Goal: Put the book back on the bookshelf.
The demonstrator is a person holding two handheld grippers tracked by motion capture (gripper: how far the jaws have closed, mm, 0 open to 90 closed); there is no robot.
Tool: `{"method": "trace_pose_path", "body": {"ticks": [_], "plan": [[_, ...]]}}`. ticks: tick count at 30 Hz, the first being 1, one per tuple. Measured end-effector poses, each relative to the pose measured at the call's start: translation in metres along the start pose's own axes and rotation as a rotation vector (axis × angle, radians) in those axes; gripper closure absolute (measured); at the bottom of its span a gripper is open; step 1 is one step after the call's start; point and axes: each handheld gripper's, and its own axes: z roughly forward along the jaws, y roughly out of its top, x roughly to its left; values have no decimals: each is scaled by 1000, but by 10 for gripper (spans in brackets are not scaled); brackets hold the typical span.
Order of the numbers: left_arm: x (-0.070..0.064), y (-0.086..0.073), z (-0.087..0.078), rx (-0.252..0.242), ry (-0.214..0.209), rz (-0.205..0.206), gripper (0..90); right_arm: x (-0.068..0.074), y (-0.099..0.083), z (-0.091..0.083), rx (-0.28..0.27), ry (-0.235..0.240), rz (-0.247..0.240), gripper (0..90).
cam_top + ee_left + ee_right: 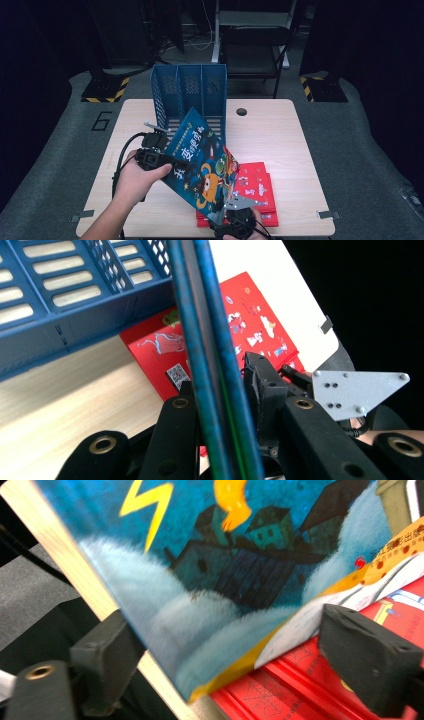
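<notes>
A blue picture book [202, 160] is held tilted above the middle of the bench [280, 130], its upper corner leaning toward the blue three-slot file rack [190, 92] that stands at the bench's far edge. The left hand-held gripper [170, 159] grips the book's left edge, with the person's left hand [137, 180] behind it. The right hand-held gripper [235, 212] meets the book's lower corner at the near edge. Red books [257, 187] lie flat in a stack near the near edge, just right of the raised book.
</notes>
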Motion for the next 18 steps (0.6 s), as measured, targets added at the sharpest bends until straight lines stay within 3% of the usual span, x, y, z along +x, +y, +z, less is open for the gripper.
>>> {"method": "trace_pose_path", "body": {"ticks": [13, 18], "plan": [[-3, 22, -2, 31, 10, 38, 797, -2, 3, -1, 10, 103, 1, 345], [-6, 28, -5, 28, 11, 50, 823, -3, 2, -1, 2, 97, -10, 368]]}}
